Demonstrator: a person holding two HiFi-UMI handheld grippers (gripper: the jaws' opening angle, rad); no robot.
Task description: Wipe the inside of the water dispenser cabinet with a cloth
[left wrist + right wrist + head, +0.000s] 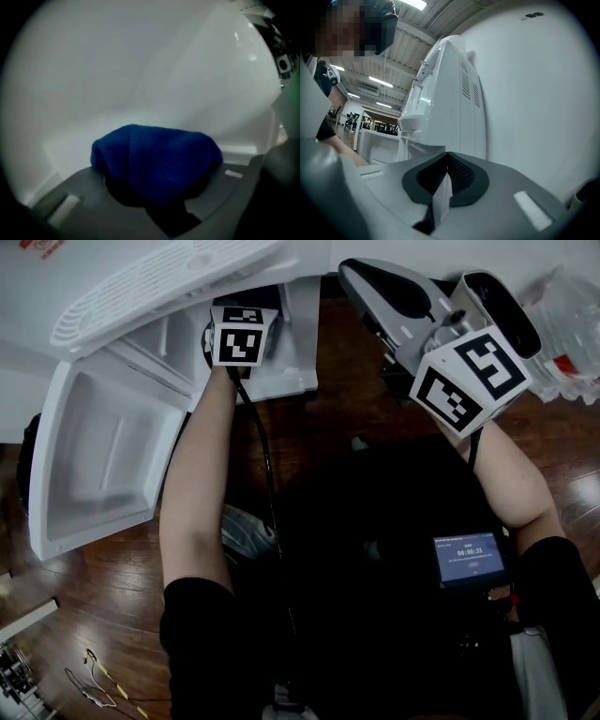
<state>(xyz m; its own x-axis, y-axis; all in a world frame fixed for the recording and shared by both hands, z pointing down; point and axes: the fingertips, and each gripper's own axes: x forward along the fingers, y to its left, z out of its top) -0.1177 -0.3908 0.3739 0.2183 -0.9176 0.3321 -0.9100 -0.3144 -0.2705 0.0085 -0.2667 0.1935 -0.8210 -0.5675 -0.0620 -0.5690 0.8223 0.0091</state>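
Dark wood underfoot, white cabinet ahead, cloth in my left claw

Dark brown wooden floor (112,587) lies under everything, with thin cables (94,681) on it well behind my left claw and off to its left. Just to the left of that claw, the white plastic cabinet door (103,456) stands swung wide open, its moulded inner face turned up towards me.

My left claw (154,187) reaches into the white-walled cabinet (117,70) at the foot of the machine. From above, only its cube with black-and-white square markers (242,334) shows at the opening. Its jaws are pinched on the bunched blue knitted cloth (154,150), which bulges out past the tips. Pale cabinet wall fills everything beyond it. I cannot tell whether the cloth is touching that wall.

My right claw (443,185) is held to the right of the left one, outside the cabinet. Its jaws are pressed together with nothing between them. Ahead of it and a little to its left stands the tall white water dispenser (454,103), its slotted side facing me, beside a plain white wall (534,93).

Behind the right claw, close to my forearm, sits a small screen with a blue display (469,559). To the right of that claw lies a crumpled clear plastic bag (567,315).
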